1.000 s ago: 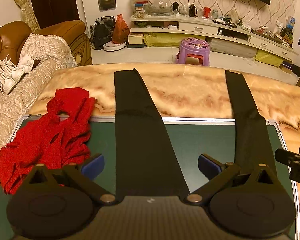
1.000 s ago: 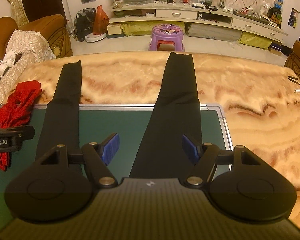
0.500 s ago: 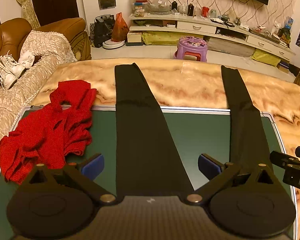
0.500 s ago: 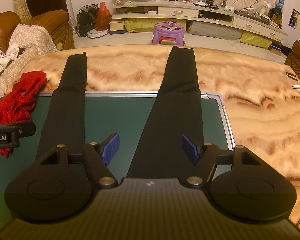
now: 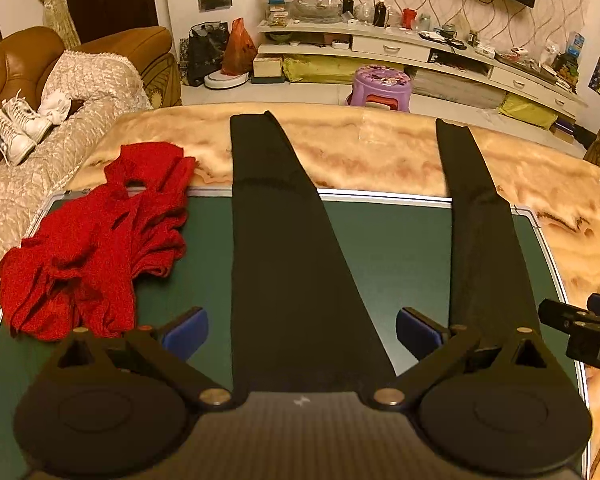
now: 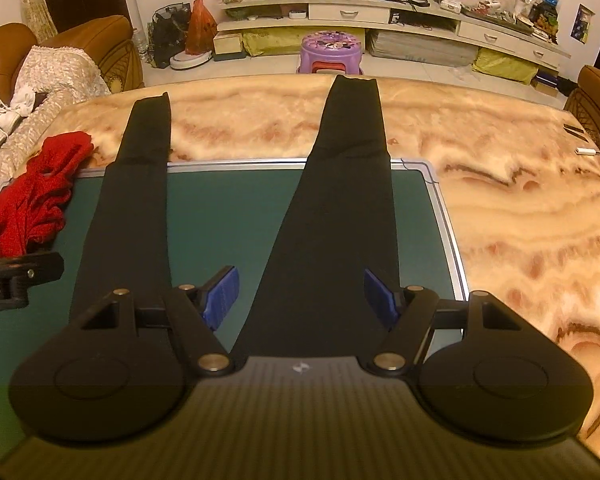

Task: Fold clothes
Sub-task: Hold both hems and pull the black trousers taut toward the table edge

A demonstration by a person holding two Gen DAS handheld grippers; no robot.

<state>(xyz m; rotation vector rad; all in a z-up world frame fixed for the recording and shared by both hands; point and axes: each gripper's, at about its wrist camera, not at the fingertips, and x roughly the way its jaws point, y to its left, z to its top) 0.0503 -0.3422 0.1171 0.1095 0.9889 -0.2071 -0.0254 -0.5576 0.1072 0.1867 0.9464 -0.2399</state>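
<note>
Black trousers lie flat with both legs spread away from me over the green mat and the marble table. In the left wrist view the left leg runs between my open left gripper, and the right leg lies further right. In the right wrist view my open right gripper straddles the right leg, with the left leg to its left. The waist end is hidden under both grippers. Neither gripper holds cloth.
A crumpled red garment lies on the mat's left side, also in the right wrist view. The marble table extends right. A sofa stands left. A purple stool stands beyond the far edge.
Both grippers have drawn back towards me and risen a little, so more of the mat and trouser legs shows. Jaws stay open.
</note>
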